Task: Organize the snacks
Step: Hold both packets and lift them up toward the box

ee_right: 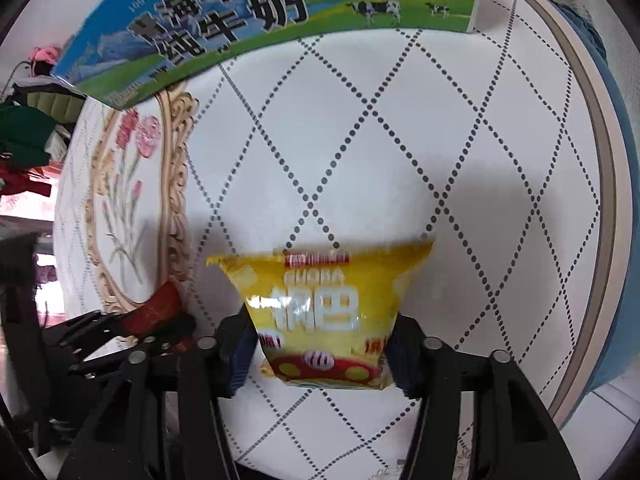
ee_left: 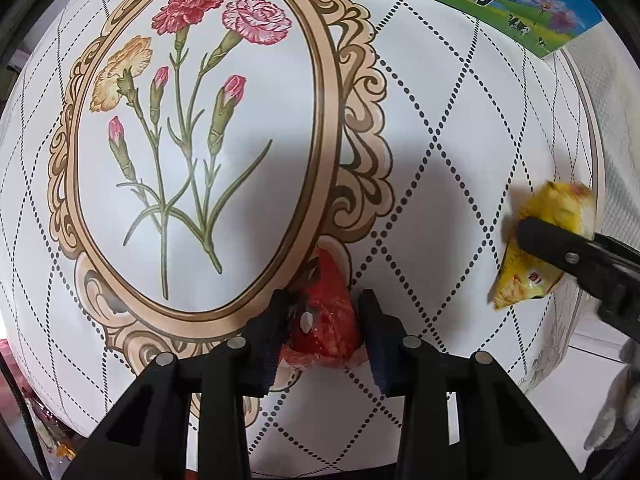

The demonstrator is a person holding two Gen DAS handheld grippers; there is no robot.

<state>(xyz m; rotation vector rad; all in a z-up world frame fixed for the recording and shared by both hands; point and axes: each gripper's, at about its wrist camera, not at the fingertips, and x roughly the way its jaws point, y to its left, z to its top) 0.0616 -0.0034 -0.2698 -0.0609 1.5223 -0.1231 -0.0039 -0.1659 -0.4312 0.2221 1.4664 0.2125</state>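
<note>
**Desk:** Left wrist view: what does each tool hold?

**Photographer:** The left gripper point(ee_left: 324, 320) is clamped on a red snack packet point(ee_left: 326, 320), pinched across its middle, just below the carnation oval printed on the round table point(ee_left: 440, 120). The right gripper point(ee_right: 320, 344) has its pads against both sides of a yellow snack packet point(ee_right: 324, 312), nearer the table's rim. A milk carton box point(ee_right: 240, 20) lies beyond both, at the far edge.

**Desk:** How will they handle?

**Photographer:** Likely light, soft, air-filled film, glossy and so probably slippery, with contents that may crush. Gripping across the body with modest pressure, or at the crimped seam, looks safest.
</note>
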